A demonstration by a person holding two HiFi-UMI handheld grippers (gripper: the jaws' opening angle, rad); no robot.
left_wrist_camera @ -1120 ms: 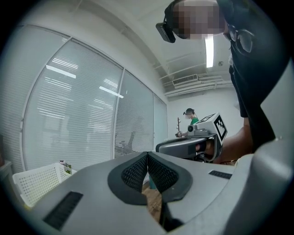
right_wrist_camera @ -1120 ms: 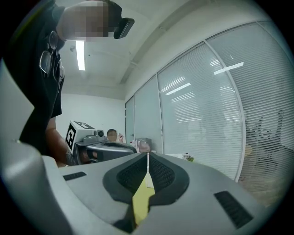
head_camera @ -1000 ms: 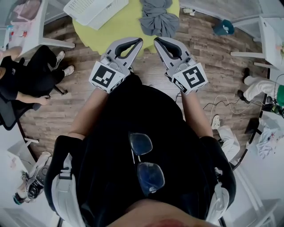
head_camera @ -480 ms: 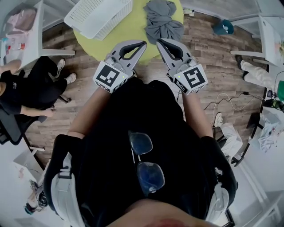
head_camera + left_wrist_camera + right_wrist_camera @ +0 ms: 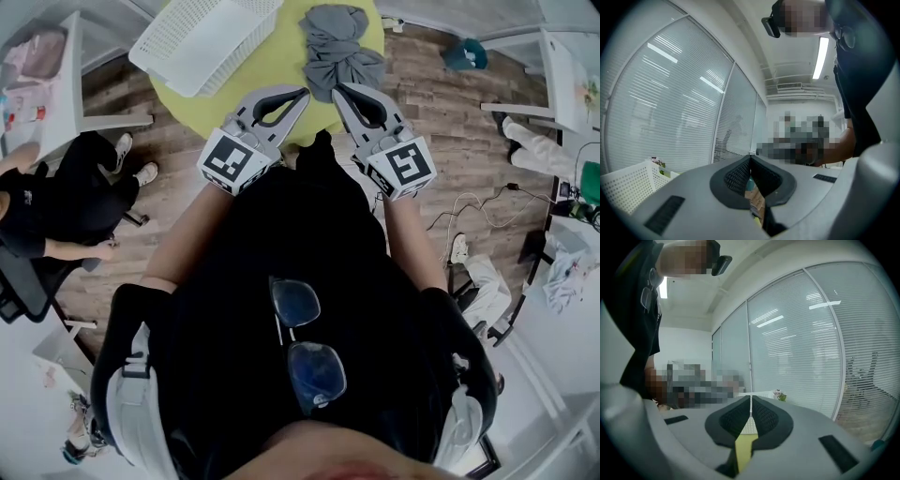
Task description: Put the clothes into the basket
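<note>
White lattice basket further into view

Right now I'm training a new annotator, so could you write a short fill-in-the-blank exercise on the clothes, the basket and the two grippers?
1. The clothes heaped on the yellow-green table are ____ in colour.
2. In the head view, the white basket stands to the ____ of the clothes.
3. The left gripper and the right gripper are both empty, with their jaws ____.

Missing words: grey; left; shut.
</note>
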